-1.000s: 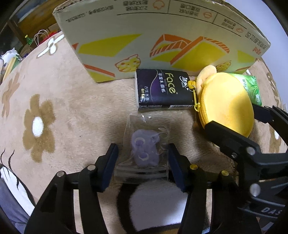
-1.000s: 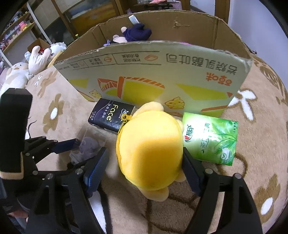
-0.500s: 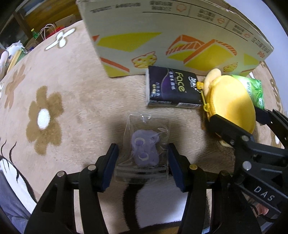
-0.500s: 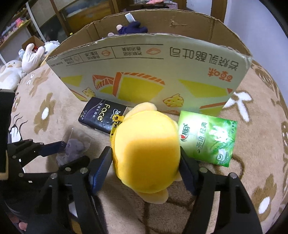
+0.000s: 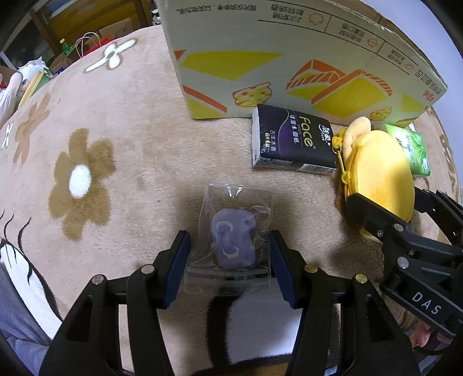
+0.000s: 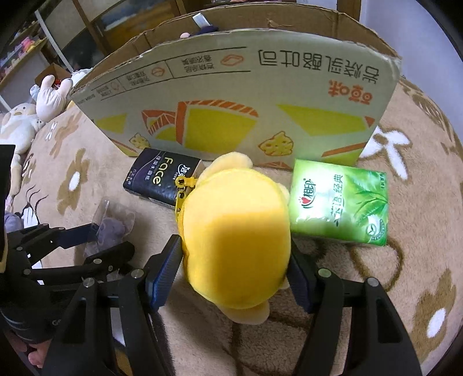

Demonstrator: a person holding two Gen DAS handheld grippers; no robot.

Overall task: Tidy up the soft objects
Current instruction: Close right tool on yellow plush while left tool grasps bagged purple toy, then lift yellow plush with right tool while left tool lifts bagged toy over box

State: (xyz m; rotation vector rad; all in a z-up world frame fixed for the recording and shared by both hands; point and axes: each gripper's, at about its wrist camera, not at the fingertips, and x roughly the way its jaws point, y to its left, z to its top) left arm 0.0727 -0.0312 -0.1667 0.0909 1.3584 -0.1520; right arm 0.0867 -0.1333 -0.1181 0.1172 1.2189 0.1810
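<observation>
My left gripper [image 5: 228,260] is shut on a clear zip bag [image 5: 234,208] with a small purple plush [image 5: 233,241] inside, just above the beige rug; it also shows in the right wrist view [image 6: 111,228]. My right gripper [image 6: 235,269] is shut on a round yellow plush pouch [image 6: 235,240] with a yellow zipper clip, also seen in the left wrist view [image 5: 379,176]. A cardboard box [image 6: 231,95] stands behind, with soft toys [image 6: 202,27] inside.
A black "Face" tissue pack [image 5: 292,140] and a green tissue pack [image 6: 338,202] lie on the flower-patterned rug [image 5: 101,121] at the box's front wall. White plush toys [image 6: 29,115] sit at far left. The right gripper's frame [image 5: 411,254] is close on the left gripper's right.
Both grippers have drawn back and to the left from the box, carrying the bagged purple plush and the yellow pouch. The tissue packs stay put.
</observation>
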